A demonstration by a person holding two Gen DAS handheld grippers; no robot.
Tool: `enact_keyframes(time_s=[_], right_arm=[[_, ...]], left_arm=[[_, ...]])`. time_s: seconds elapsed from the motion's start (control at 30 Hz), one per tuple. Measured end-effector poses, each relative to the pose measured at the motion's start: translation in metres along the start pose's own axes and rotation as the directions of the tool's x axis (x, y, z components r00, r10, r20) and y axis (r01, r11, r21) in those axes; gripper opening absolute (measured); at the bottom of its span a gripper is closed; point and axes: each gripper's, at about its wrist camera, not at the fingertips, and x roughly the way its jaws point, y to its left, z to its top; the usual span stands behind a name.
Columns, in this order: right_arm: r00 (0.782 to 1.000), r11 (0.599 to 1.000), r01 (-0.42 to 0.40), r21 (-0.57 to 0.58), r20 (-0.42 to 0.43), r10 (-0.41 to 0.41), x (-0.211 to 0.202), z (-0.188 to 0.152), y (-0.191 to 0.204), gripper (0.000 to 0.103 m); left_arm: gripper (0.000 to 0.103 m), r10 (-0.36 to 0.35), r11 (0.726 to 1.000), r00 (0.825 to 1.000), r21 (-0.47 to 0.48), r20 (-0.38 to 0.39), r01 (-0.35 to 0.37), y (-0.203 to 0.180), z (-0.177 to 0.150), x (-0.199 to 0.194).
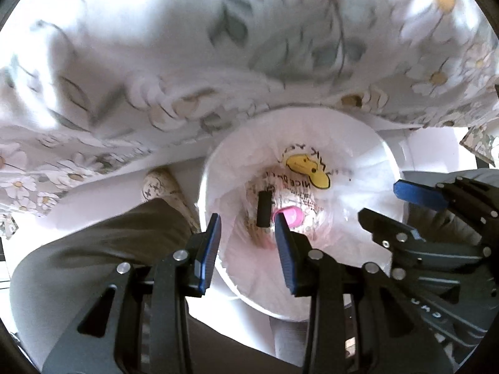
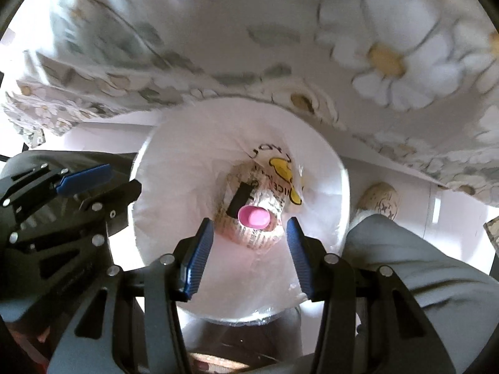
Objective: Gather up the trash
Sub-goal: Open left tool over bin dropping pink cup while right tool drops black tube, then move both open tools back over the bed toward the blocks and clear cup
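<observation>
A white bin (image 1: 368,143) lined with a thin plastic bag stands on the floor below both grippers. At its bottom lie a pink-capped item (image 1: 293,215) (image 2: 254,216), a black stick-like piece (image 1: 263,208) (image 2: 240,201) and a crumpled printed wrapper with a yellow duck (image 1: 307,171) (image 2: 285,171). My left gripper (image 1: 247,221) hangs above the bin's left rim, jaws apart, nothing between the blue pads. My right gripper (image 2: 249,224) hovers over the bin mouth, likewise open and empty. Each gripper shows in the other's view: the right gripper (image 1: 405,205), the left gripper (image 2: 93,184).
A daisy-print tablecloth (image 1: 156,62) (image 2: 374,56) hangs over the table edge just behind the bin. A person's grey trouser leg (image 1: 93,249) (image 2: 421,265) and a patterned slipper (image 1: 159,184) (image 2: 379,199) flank the bin on the floor.
</observation>
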Motion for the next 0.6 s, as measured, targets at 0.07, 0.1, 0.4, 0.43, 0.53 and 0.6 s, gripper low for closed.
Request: enact_keyframes(time_s=[0.07, 0.1, 0.4, 0.43, 0.53, 0.6], right_arm=[[1.000, 1.000, -0.003, -0.013, 0.027, 0.004, -0.016, 0.000, 0.003, 0.051], [0.999, 1.000, -0.002, -0.027, 0.050, 0.003, -0.029, 0.000, 0.005, 0.051], [0.977, 0.995, -0.005, -0.103, 0.210, 0.027, -0.110, 0.005, 0.014, 0.055], [0.969, 0.994, -0.007, -0.113, 0.246, 0.035, -0.127, 0.007, 0.015, 0.055], [0.950, 0.992, -0.020, -0.127, 0.307, 0.059, -0.155, 0.010, 0.016, 0.059], [0.930, 0.990, -0.024, -0.136, 0.361, 0.072, -0.180, 0.015, 0.017, 0.064]], left_arm=[[0.037, -0.001, 1.000, 1.000, -0.009, 0.027, 0.001, 0.004, 0.002, -0.013], [0.037, -0.002, 1.000, 0.999, -0.015, 0.046, 0.003, 0.007, 0.003, -0.022], [0.054, -0.018, 0.999, 0.975, -0.045, 0.220, 0.028, 0.026, 0.018, -0.104], [0.054, -0.015, 0.998, 0.971, -0.052, 0.239, 0.028, 0.029, 0.020, -0.113], [0.058, -0.010, 0.995, 0.952, -0.090, 0.305, 0.039, 0.043, 0.030, -0.144], [0.061, 0.001, 0.992, 0.937, -0.115, 0.348, 0.042, 0.053, 0.036, -0.164]])
